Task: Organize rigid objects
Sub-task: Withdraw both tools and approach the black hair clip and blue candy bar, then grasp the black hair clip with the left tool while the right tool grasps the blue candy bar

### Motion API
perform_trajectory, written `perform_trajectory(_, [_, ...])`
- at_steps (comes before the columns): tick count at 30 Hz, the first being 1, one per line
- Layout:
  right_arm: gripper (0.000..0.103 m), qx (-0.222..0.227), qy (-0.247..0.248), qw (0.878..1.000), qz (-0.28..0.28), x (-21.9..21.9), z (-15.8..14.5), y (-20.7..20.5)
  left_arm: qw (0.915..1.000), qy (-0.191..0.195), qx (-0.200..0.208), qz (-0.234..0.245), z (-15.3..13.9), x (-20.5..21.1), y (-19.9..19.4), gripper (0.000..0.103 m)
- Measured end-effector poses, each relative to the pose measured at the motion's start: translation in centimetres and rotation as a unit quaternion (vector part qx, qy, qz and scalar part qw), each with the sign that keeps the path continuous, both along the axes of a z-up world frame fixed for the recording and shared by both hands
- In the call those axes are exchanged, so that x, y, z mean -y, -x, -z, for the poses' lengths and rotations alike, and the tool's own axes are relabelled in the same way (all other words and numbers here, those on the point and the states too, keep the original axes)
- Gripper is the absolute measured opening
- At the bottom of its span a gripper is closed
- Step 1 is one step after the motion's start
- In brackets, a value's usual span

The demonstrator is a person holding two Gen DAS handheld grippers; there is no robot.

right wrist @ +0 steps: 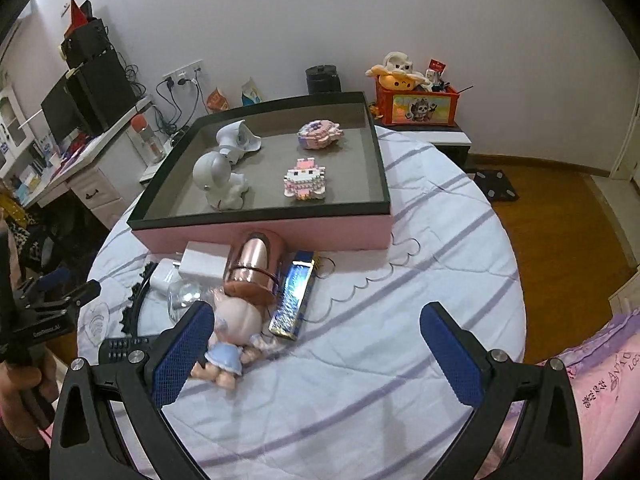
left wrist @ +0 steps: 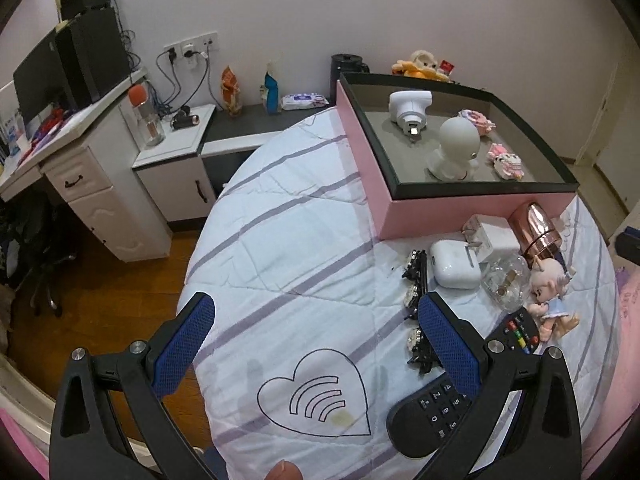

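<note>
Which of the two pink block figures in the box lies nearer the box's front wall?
The pink-and-white one, with white ears and a face. It sits close to the front wall; the other, mauve-topped, lies nearer the back.

Two block figures (right wrist: 320,135) (right wrist: 305,179), one doll (right wrist: 236,330).

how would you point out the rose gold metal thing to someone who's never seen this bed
Find the pink box with the black rim on the striped bed. Against the middle of its near wall lies a shiny rose-gold cylinder, on its side, between a white charger block and a blue harmonica. It is the only metallic, mirror-like item in that pile.
</note>
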State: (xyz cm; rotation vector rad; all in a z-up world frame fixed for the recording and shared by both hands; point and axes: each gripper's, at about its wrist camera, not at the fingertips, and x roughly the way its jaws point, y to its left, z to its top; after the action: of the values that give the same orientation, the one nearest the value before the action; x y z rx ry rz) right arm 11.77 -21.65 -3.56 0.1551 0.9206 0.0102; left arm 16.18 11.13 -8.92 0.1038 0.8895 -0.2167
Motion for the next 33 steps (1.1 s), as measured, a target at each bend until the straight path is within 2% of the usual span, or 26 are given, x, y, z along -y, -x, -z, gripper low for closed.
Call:
perform_trajectory(5, [0.103,-0.004,-0.010,1.000,0.000,-0.6,0.8,-0.4,0.9999,-0.012,0.009,0.005,-0.6,0.3,0.3,0.103])
perform_trajectory(12, [0.103,0.001,-0.001,0.999,-0.034,-0.2,0.3,-0.1,0.9998,-0.008,0.009,-0.015,0.0,1.4,0.7,0.103])
perform_trajectory(18, [0.103,-0.002,-0.009,0.999,-0.039,1.9,0.6,-0.5,0.9992,-0.029,-0.012,-0.024,1.6,3.5,-0.1,0.103])
perform_trajectory(26, [0.103,-0.011,-0.028,0.999,-0.023,3.5,1.8,-1.0,0.9981,-0.047,-0.039,-0.010,3.0,5.2,-1.2,0.103])
perform_trajectory(28, [0.103,-0.015,-0.030,0.999,-0.024,3.4,2.1,-1.3,0.9975,-0.044,-0.055,-0.010,3.7,5.3,-1.6,0.101])
perform_trajectory(30, [0.103,-0.022,-0.025,0.999,-0.028,2.9,2.5,-1.6,0.9967,-0.039,-0.071,-0.009,4.5,5.3,-2.0,0.087])
perform_trajectory(32, [0.103,-0.028,-0.022,0.999,-0.030,2.5,2.9,-1.8,0.9966,-0.028,-0.076,-0.013,4.8,5.1,-2.3,0.086])
perform_trajectory(33, [0.103,-0.031,-0.020,0.999,-0.030,2.4,3.1,-2.0,0.9969,-0.022,-0.075,-0.014,4.8,5.1,-2.4,0.082])
